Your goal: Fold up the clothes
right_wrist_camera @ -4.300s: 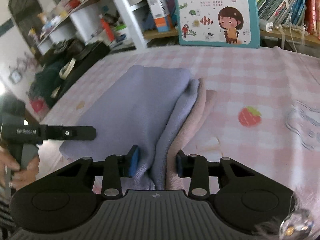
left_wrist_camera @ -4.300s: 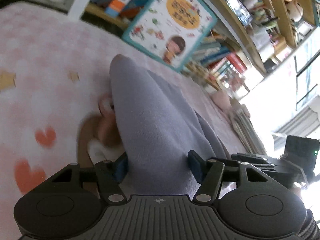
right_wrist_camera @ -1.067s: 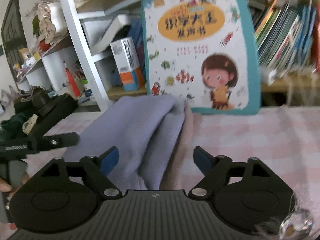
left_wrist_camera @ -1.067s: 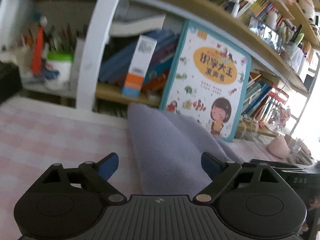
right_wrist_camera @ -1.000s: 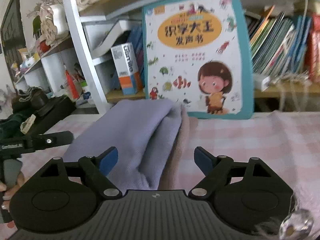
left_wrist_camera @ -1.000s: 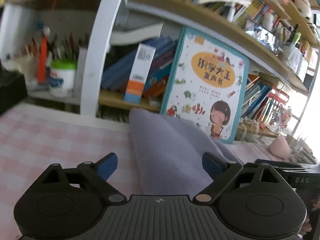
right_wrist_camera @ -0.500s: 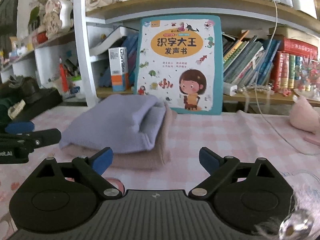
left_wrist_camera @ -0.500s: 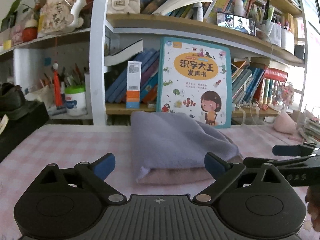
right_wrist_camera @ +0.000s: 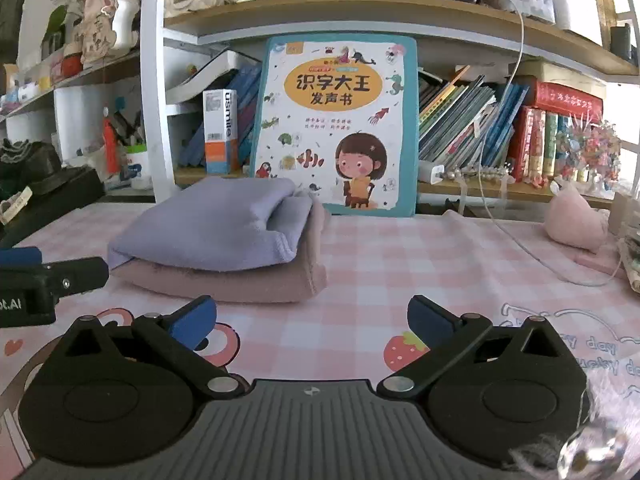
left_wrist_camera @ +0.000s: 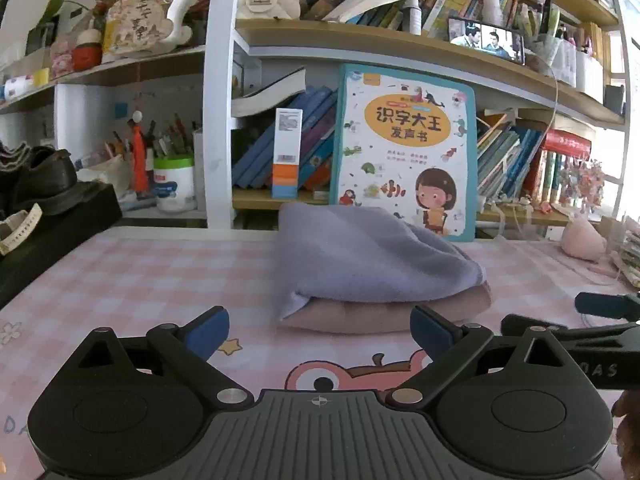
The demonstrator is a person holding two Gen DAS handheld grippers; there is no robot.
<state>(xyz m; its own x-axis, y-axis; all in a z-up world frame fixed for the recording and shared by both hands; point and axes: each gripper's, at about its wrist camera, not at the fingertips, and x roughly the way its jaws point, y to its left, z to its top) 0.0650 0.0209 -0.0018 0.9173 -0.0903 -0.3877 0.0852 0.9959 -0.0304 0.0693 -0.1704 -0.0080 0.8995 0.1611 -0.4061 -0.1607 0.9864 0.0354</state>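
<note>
A folded lavender garment [left_wrist_camera: 360, 260] lies on top of a folded pink garment [left_wrist_camera: 380, 312] on the pink checked tablecloth [left_wrist_camera: 140, 272]. The stack also shows in the right wrist view: the lavender garment [right_wrist_camera: 216, 228] over the pink garment [right_wrist_camera: 240, 284]. My left gripper [left_wrist_camera: 318, 326] is open and empty, a short way in front of the stack. My right gripper [right_wrist_camera: 310, 318] is open and empty, in front of the stack's right end. The left gripper's finger shows at the left edge of the right wrist view [right_wrist_camera: 60, 276].
A large children's book [right_wrist_camera: 336, 128] stands upright behind the stack against a bookshelf [right_wrist_camera: 400, 12] full of books. A black box with shoes [left_wrist_camera: 48, 216] sits at the left edge. A pink plush [right_wrist_camera: 576, 220] and a white cable [right_wrist_camera: 532, 248] lie at the right.
Both grippers let go of the folded garments, opened wide and drew back and down. The stack now lies flat on the table.
</note>
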